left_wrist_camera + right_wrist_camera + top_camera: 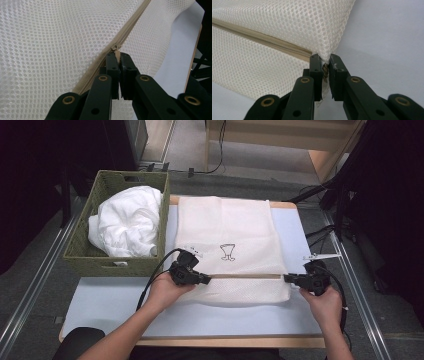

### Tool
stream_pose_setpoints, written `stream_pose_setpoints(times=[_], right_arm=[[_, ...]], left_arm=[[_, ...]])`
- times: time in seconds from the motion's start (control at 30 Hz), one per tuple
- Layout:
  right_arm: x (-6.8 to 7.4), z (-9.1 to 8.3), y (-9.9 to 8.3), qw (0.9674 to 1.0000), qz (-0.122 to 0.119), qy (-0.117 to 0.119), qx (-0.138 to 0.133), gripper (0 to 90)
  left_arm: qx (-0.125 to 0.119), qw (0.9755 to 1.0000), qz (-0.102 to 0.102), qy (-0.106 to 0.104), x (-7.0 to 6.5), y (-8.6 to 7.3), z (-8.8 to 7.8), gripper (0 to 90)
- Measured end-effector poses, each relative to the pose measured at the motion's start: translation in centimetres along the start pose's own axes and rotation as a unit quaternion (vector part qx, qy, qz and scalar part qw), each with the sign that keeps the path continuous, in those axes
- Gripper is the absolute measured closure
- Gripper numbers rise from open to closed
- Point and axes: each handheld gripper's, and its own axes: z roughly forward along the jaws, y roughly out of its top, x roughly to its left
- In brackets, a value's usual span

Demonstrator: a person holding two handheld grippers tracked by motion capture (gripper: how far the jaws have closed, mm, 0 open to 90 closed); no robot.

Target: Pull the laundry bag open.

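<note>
Green basket point(85, 255) of white laundry point(127, 222) – left of mesh bag point(225, 230), touching

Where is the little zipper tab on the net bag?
In the left gripper view, the zipper tab is pinched in the left tool, at the left end of the mesh bag's zipper.

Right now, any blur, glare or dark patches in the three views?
High view: soft overall, room edges black, pale blue table mat evenly lit. Left gripper view: cream mesh laundry bag sharp, claw base soft. Right gripper view: mesh crisp near the claw, no glare.
</note>
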Motion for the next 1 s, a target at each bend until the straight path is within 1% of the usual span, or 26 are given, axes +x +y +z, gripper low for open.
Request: stream_pose_setpoints(times=[0.07, 0.1, 0.13, 0.17, 0.23, 0.27, 0.3, 0.33, 0.37, 0.4, 0.43, 0.47, 0.5, 0.53, 0.63, 0.67, 0.7, 0.73, 0.8, 0.9, 0.93, 0.97, 1.0], right_arm=[[0.0, 0.0, 0.0, 1.0000, -0.001, 0.003, -0.004, 83.5], [0.1, 0.1, 0.0, 1.0000, -0.001, 0.002, -0.003, 83.6], [0.1, 0.1, 0.0, 1.0000, -0.001, 0.002, -0.003, 83.6], [0.2, 0.2, 0.1, 1.0000, -0.004, 0.005, -0.003, 83.8], [0.4, 0.2, 0.2, 1.0000, -0.009, 0.003, -0.002, 84.1], [0.5, 0.2, 0.2, 0.9999, -0.011, -0.001, 0.001, 84.1], [0.5, 0.2, 0.2, 1.0000, -0.008, 0.003, -0.001, 84.1], [0.5, 0.2, 0.2, 1.0000, -0.007, 0.004, -0.002, 84.6], [0.6, 0.1, 0.2, 0.9999, -0.010, -0.007, -0.002, 84.9], [0.5, 0.0, 0.2, 0.9997, -0.013, -0.021, 0.001, 84.9], [0.4, -0.1, 0.2, 0.9998, -0.008, -0.019, -0.002, 84.9], [0.4, -0.1, 0.2, 0.9998, -0.008, -0.019, -0.002, 84.9], [0.0, -0.2, 0.2, 1.0000, 0.000, -0.005, -0.007, 84.9], [-0.1, -0.1, 0.1, 1.0000, 0.005, -0.002, -0.006, 84.8], [0.2, 0.1, 0.1, 1.0000, -0.001, 0.002, -0.001, 84.7], [0.2, 0.1, 0.1, 1.0000, -0.001, 0.002, -0.001, 84.7], [0.5, 0.3, 0.1, 1.0000, -0.003, 0.006, -0.002, 84.7], [0.6, 0.3, 0.2, 1.0000, -0.005, 0.005, 0.000, 84.7], [0.6, 0.3, 0.2, 1.0000, -0.007, 0.005, 0.001, 84.7], [0.4, 0.2, 0.1, 1.0000, -0.006, 0.005, -0.002, 84.7], [0.4, 0.2, 0.1, 1.0000, -0.006, 0.005, -0.002, 84.7], [0.3, 0.2, 0.1, 1.0000, -0.005, 0.002, 0.000, 84.7], [0.3, 0.2, 0.1, 1.0000, -0.004, 0.004, -0.002, 84.7]], left_arm=[[0.000, 1.0000, 0.002, 0.001, -0.1, -0.1, -0.1, 88.4], [0.000, 1.0000, 0.000, -0.003, 0.0, -0.1, -0.2, 88.5], [-0.004, 1.0000, -0.001, -0.001, 0.0, -0.2, -0.4, 88.5], [-0.001, 1.0000, 0.001, 0.008, -0.1, -0.2, -0.4, 88.7], [0.002, 0.9999, 0.004, 0.017, -0.1, -0.3, -0.4, 88.8], [0.002, 0.9999, -0.001, 0.014, 0.0, -0.3, -0.3, 88.8], [0.002, 0.9999, -0.001, 0.014, 0.0, -0.3, -0.3, 88.9], [0.002, 0.9999, -0.008, 0.012, 0.2, -0.4, -0.3, 88.9], [0.013, 0.9993, -0.013, 0.032, 0.5, -0.6, -0.4, 88.9], [0.017, 0.9991, -0.021, 0.034, 0.9, -0.8, -0.6, 88.9], [0.017, 0.9993, -0.021, 0.027, 1.0, -0.9, -0.7, 88.9], [0.017, 0.9993, -0.021, 0.027, 1.0, -0.9, -0.7, 88.8], [0.012, 0.9994, -0.019, 0.026, 0.8, -1.0, -0.9, 88.8], [0.014, 0.9996, -0.009, 0.025, 0.4, -1.1, -1.3, 88.7], [0.012, 0.9995, -0.010, 0.026, 0.5, -1.3, -1.6, 88.7], [0.009, 0.9995, -0.012, 0.028, 0.7, -1.5, -1.8, 88.7], [0.001, 0.9996, -0.019, 0.021, 1.0, -1.6, -2.0, 88.6], [0.001, 0.9996, -0.019, 0.021, 1.0, -1.6, -2.0, 88.6], [-0.004, 0.9995, -0.029, 0.014, 1.2, -1.7, -2.1, 88.6], [-0.004, 0.9995, -0.028, 0.014, 1.2, -1.6, -1.8, 88.6], [-0.006, 0.9994, -0.032, 0.014, 1.2, -1.6, -1.7, 88.6], [-0.006, 0.9994, -0.032, 0.013, 1.2, -1.6, -1.7, 88.6], [-0.005, 0.9994, -0.032, 0.013, 1.2, -1.6, -1.6, 88.6]])
